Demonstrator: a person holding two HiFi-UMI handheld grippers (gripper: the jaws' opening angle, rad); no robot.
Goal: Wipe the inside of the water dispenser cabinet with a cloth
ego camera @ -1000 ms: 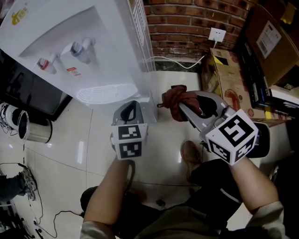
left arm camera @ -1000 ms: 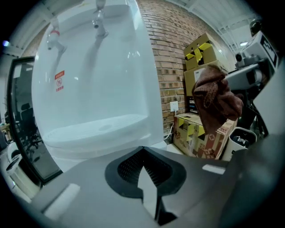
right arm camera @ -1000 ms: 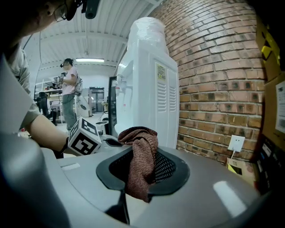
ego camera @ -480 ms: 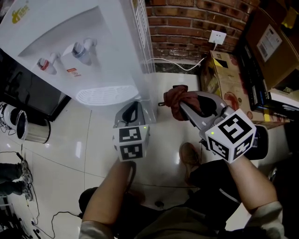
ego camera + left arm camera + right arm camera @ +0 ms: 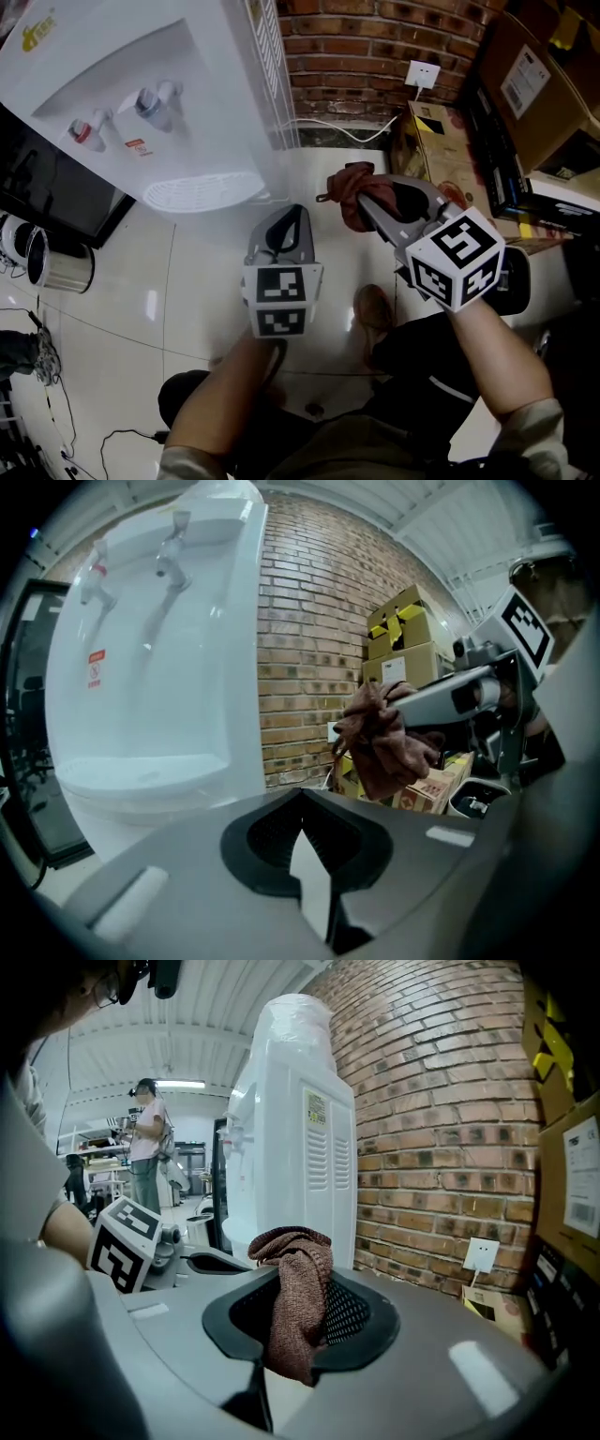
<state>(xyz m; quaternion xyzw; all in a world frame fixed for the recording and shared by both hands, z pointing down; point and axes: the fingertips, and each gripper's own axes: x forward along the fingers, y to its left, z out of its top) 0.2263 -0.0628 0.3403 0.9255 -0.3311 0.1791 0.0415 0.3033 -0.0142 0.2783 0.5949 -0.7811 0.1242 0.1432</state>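
Observation:
The white water dispenser (image 5: pixel 159 103) stands at the upper left of the head view, with two taps and a drip tray; its front (image 5: pixel 150 667) fills the left of the left gripper view and its vented side (image 5: pixel 309 1147) rises in the right gripper view. My right gripper (image 5: pixel 361 202) is shut on a bunched reddish-brown cloth (image 5: pixel 352 192), which hangs between its jaws (image 5: pixel 295 1302) and shows again as the cloth (image 5: pixel 384 738). My left gripper (image 5: pixel 291 220) is shut and holds nothing, just below the dispenser's base. No cabinet interior is visible.
A brick wall (image 5: pixel 366 47) with a white socket (image 5: pixel 424 73) and a cable runs behind. Cardboard boxes (image 5: pixel 450 150) stack at the right. A steel kettle (image 5: pixel 56 258) and cables lie at the left on the glossy tiled floor (image 5: pixel 187 281). A person (image 5: pixel 145 1143) stands far off.
My left gripper has shifted right and slightly up, away from the dispenser's base. The right gripper with the cloth has barely moved.

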